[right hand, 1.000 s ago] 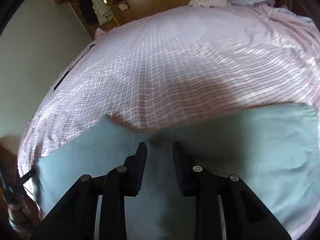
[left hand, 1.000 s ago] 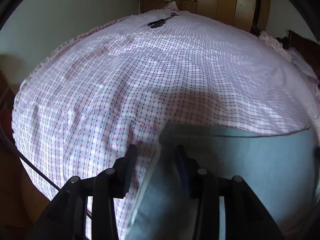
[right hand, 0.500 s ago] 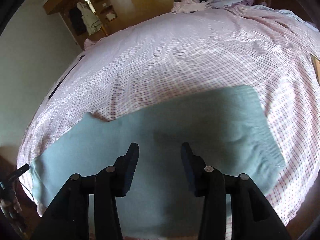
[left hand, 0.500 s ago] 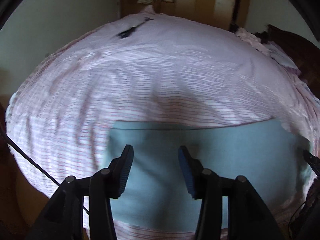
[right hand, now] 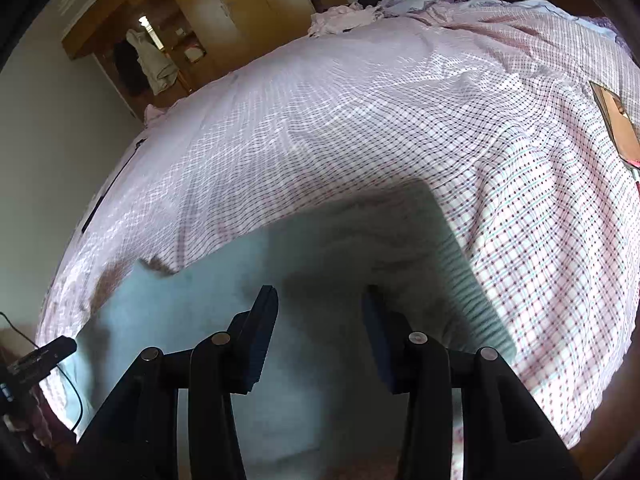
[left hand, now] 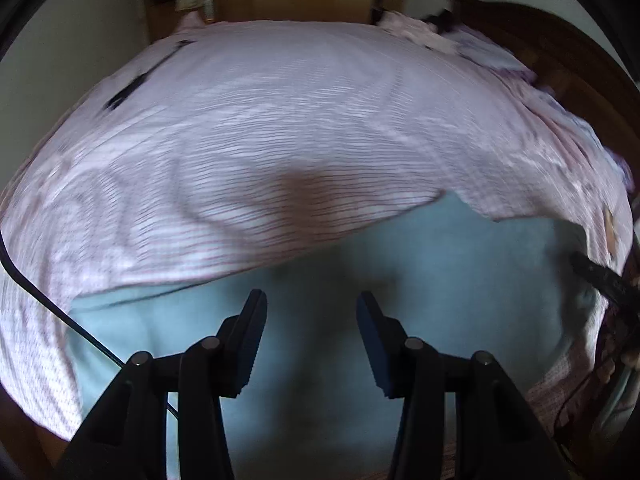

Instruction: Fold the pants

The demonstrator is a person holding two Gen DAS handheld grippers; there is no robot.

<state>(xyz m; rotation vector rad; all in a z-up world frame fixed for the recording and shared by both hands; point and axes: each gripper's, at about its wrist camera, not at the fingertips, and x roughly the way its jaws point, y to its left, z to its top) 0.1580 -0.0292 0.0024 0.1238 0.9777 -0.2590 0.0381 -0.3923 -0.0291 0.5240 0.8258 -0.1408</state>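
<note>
Light blue-grey pants (left hand: 460, 280) lie flat in a long folded strip near the front edge of a bed with a pink checked sheet (left hand: 300, 120). In the right wrist view the pants (right hand: 224, 288) run from lower left to a ribbed end (right hand: 468, 280) at the right. My left gripper (left hand: 310, 320) is open and empty, above the pants. My right gripper (right hand: 320, 316) is open and empty, above the pants near the ribbed end. The tip of the other gripper shows at the right edge of the left wrist view (left hand: 600, 276) and at the left edge of the right wrist view (right hand: 44, 356).
A dark strap-like object (left hand: 140, 80) lies on the far left of the bed. Crumpled pink bedding (right hand: 344, 16) is piled at the head end. A wooden wardrobe (right hand: 224, 4) stands behind the bed. A wooden-framed object (right hand: 616, 120) lies at the right edge.
Both grippers have drawn back and up from the pants and their jaws have opened wider. The left view has swung right, from the pants' left end to over their middle.
</note>
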